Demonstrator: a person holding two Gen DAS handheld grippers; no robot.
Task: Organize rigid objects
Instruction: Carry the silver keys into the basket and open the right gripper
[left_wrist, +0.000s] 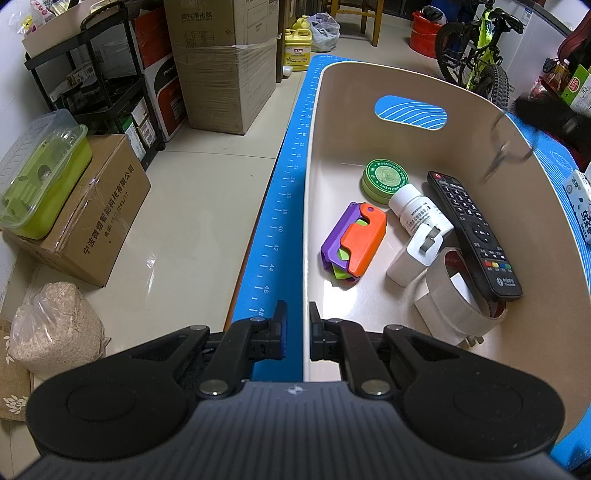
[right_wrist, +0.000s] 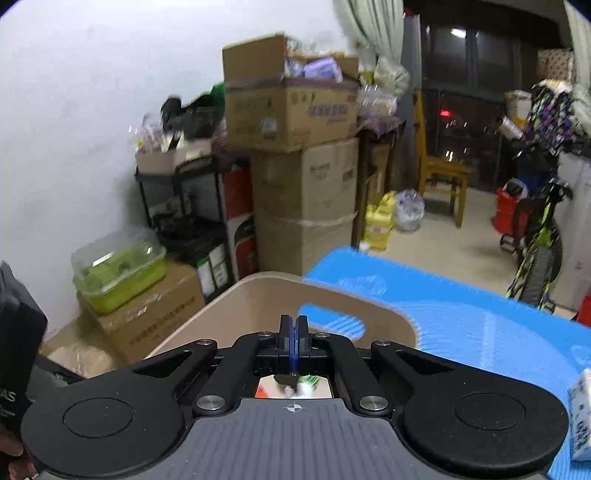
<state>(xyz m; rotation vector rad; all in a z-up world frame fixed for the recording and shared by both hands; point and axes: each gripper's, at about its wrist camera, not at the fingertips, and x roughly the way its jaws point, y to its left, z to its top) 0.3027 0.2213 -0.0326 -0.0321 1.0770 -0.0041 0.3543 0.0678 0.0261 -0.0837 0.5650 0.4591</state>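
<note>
The blue ribbed mat (left_wrist: 284, 206) covers the desk and carries a beige plastic bin (left_wrist: 546, 236) with a handle slot. Inside lie a black remote control (left_wrist: 472, 229), a tape roll (left_wrist: 454, 306), an orange-purple folding toy (left_wrist: 354, 240), a white charger (left_wrist: 413, 258), a green tin (left_wrist: 386, 179) and a white pill bottle (left_wrist: 417, 212). The left gripper (left_wrist: 295, 321) straddles the bin's near wall, fingers slightly parted, holding nothing. The right gripper (right_wrist: 293, 328) is above the bin, fingers closed and empty. Dropping lower, the left could likely catch the rim and tip the bin.

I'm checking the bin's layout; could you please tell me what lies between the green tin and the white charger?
In the left wrist view, the white pill bottle lies between the green tin and the white charger.
</note>
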